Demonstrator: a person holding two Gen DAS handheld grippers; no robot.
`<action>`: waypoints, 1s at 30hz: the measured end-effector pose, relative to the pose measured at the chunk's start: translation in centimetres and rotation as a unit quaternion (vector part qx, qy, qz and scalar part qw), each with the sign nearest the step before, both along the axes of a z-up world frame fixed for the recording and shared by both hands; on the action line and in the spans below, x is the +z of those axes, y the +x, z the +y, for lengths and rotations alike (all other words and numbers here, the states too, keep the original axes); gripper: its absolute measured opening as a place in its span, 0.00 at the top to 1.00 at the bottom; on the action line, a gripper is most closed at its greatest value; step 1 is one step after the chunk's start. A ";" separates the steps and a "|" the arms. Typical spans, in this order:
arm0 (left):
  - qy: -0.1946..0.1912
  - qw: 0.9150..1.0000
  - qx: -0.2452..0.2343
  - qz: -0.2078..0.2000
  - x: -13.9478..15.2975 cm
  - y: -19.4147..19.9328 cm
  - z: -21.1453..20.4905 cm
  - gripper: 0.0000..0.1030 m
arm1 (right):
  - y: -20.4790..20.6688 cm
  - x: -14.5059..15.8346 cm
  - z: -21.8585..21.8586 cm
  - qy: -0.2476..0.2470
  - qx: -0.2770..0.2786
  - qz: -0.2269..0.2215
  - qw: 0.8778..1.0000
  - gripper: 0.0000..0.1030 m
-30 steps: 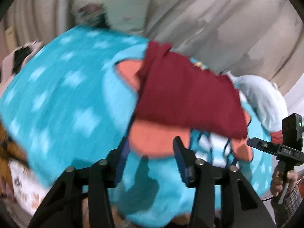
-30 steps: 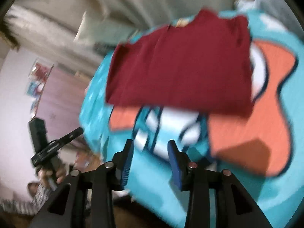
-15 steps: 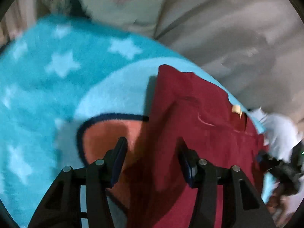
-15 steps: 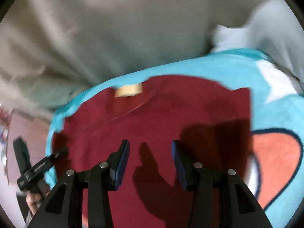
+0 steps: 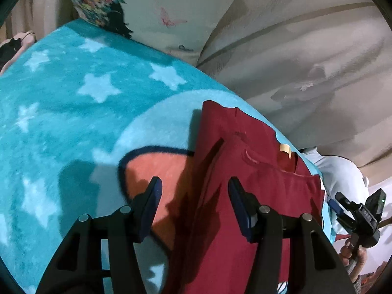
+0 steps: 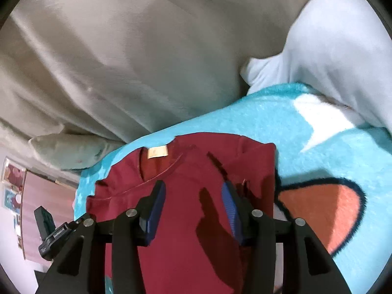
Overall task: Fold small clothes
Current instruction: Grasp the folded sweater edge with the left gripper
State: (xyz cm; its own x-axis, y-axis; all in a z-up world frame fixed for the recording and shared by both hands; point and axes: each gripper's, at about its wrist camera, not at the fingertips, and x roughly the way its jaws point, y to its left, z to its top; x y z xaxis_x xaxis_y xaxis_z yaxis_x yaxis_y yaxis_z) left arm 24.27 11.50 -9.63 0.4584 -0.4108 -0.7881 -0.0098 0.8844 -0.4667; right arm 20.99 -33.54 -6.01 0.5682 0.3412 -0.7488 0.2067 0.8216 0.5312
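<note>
Blanket under maroon shirt; curtain, pillow behind.

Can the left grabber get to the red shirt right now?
Probably yes. The left gripper hangs open right above the red shirt's edge on the blue blanket, and nothing lies between them.

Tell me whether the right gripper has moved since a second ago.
Yes. The right gripper, jaws just opening and empty, has travelled up over the maroon shirt toward its collar label; earlier it hung below the shirt's hem.
</note>
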 end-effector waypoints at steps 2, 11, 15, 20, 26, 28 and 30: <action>-0.006 1.000 0.006 -0.002 0.2 -1.4 0.7 0.47 | -0.8 1.4 1.2 -0.017 0.018 -0.013 1.000 0.50; -0.039 0.999 0.000 0.016 -2.3 -5.3 1.3 0.46 | 2.2 1.8 13.5 0.048 0.180 0.005 0.983 0.50; -0.067 0.997 -0.007 0.024 -3.6 -5.9 0.7 0.41 | 4.8 -0.2 21.6 0.073 0.245 0.045 0.966 0.50; -0.087 0.994 -0.033 0.048 -5.2 -6.6 -1.1 0.85 | 8.1 -2.6 27.7 0.020 0.244 0.095 0.965 0.50; -0.127 0.990 -0.034 0.048 -5.2 -6.8 -0.5 0.86 | 9.4 -4.0 31.2 -0.053 0.256 0.121 0.958 0.48; -0.132 0.989 -0.034 0.050 -5.2 -6.7 -0.5 0.86 | 9.7 -4.2 32.5 -0.096 0.261 0.125 0.952 0.48; -0.130 0.990 -0.038 0.049 -5.1 -6.7 -0.7 0.86 | 9.9 -4.4 33.9 -0.151 0.272 0.130 0.941 0.48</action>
State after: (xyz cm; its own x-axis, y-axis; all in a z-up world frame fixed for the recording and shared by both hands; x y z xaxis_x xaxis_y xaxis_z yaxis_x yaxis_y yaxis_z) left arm 17.61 10.78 -14.76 0.3445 -0.6364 -0.6901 -0.0036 0.7342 -0.6789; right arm 30.88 0.38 -10.46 0.1546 0.2778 -0.9481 -0.1976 0.9490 0.2458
